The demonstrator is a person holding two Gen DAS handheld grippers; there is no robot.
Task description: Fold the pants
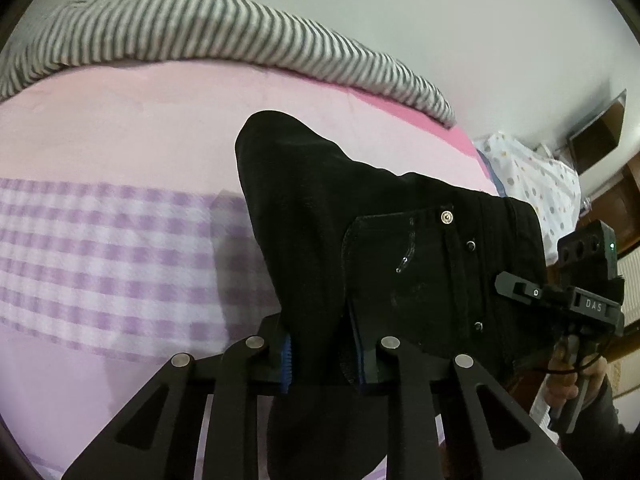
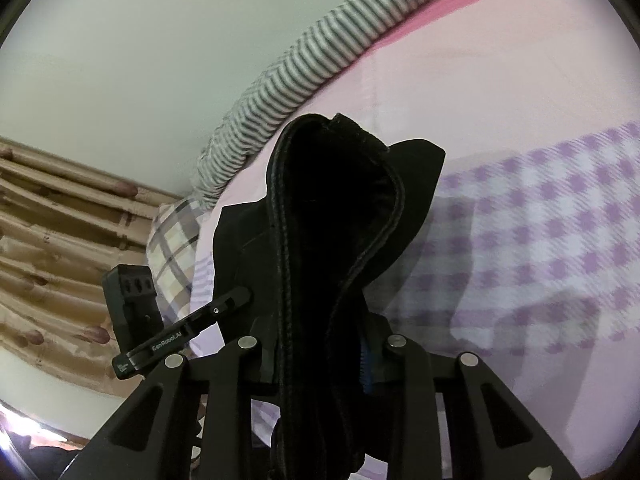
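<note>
Above the bed (image 1: 120, 128), near its striped far edge, both my jaws clench the black pants (image 1: 400, 248), lifted clear. My left gripper (image 1: 324, 356) bites bunched cloth and my right gripper (image 2: 320, 360) only a seam, so I reckon a tug could slip it free.

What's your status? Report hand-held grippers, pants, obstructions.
Left hand-held gripper and right hand-held gripper shut on black pants. Pants raised off bed. No obstructions seen.

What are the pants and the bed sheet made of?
Pants: black denim by the look, matte, with metal rivets and heavy stitched seams. Bed sheet: soft woven cloth, probably cotton, matte pink with a lilac check band; exact fibre unclear.
</note>
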